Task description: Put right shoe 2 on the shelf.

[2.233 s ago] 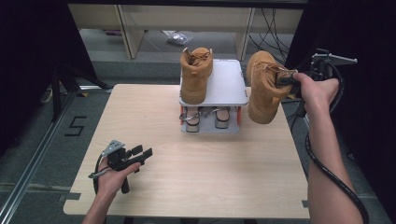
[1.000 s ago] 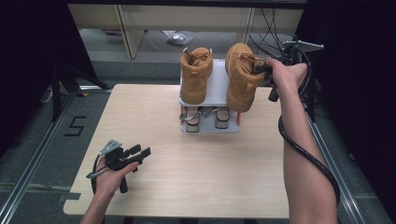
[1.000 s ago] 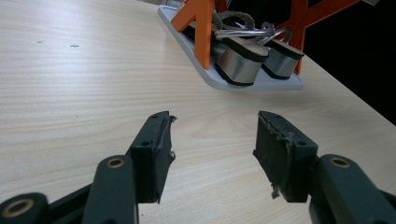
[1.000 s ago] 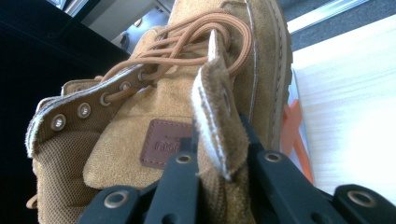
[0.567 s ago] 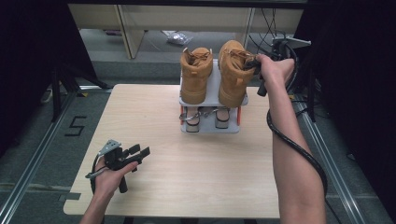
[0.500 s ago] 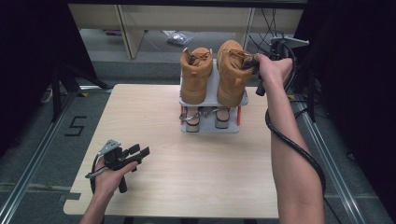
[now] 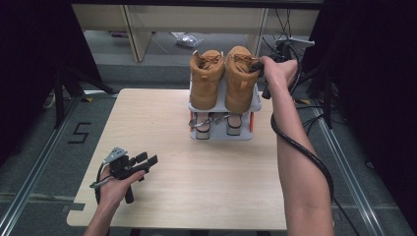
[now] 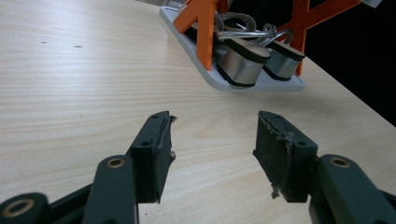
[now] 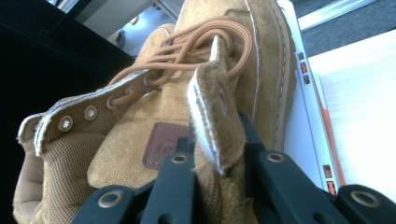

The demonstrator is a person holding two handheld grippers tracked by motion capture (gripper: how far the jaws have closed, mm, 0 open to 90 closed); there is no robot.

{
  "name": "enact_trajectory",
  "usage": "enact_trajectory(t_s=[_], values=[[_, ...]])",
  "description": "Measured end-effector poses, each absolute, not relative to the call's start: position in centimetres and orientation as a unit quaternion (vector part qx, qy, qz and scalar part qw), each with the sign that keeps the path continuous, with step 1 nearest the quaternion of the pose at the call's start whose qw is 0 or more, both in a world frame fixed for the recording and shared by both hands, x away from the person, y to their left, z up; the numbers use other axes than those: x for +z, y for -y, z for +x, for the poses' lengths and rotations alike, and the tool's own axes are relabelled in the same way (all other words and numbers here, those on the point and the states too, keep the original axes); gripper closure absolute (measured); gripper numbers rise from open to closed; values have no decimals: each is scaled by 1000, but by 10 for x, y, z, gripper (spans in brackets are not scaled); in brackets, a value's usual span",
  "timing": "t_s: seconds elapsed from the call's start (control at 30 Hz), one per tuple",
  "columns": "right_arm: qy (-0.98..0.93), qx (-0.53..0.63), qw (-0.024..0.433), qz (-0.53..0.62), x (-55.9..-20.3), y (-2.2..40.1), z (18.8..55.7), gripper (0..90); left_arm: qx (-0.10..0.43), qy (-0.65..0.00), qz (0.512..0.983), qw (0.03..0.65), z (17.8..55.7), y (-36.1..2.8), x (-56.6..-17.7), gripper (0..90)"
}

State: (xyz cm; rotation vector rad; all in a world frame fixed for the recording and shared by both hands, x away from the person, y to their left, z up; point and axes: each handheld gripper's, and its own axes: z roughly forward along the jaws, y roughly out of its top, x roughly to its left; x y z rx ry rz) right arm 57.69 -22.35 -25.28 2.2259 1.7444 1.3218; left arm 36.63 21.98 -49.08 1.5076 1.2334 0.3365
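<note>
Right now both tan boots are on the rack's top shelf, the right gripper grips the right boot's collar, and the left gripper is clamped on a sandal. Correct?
Not quite. The left gripper holds nothing: the left gripper view shows its jaws open over the bare table, short of the sandals. The rest stands: both boots on the rack, right gripper on the right boot.

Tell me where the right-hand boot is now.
In the high view, the right boot stands on the rack's top shelf, beside the left boot, its collar between the right gripper's jaws.
</note>
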Motion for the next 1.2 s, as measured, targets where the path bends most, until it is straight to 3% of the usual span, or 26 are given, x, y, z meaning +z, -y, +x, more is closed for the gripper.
enact_trajectory(t_s=[0.1, 0.23, 0.33, 0.57, 0.73, 0.87, 1.03, 1.2], values=[[-555, 431, 25, 711, -254, 221, 579, 755, 142, -520, 639, 548, 366, -220, -491, 451], [-579, 442, 43, 684, -252, 211, 580, 608, 144, -523, 636, 548, 366, -221, -491, 451], [-597, 451, 92, 656, -248, 206, 576, 525, 143, -523, 637, 549, 366, -221, -492, 451], [-600, 485, 133, 623, -231, 215, 553, 488, 144, -519, 639, 549, 365, -219, -490, 452], [-594, 497, 125, 620, -230, 231, 533, 536, 147, -518, 638, 551, 364, -218, -489, 454], [-595, 498, 120, 619, -234, 242, 520, 633, 146, -515, 642, 549, 364, -217, -489, 456], [-621, 471, 126, 614, -245, 249, 504, 888, 144, -515, 644, 547, 364, -216, -490, 460], [-655, 456, 95, 595, -266, 238, 490, 900, 145, -515, 644, 548, 363, -216, -490, 468]])
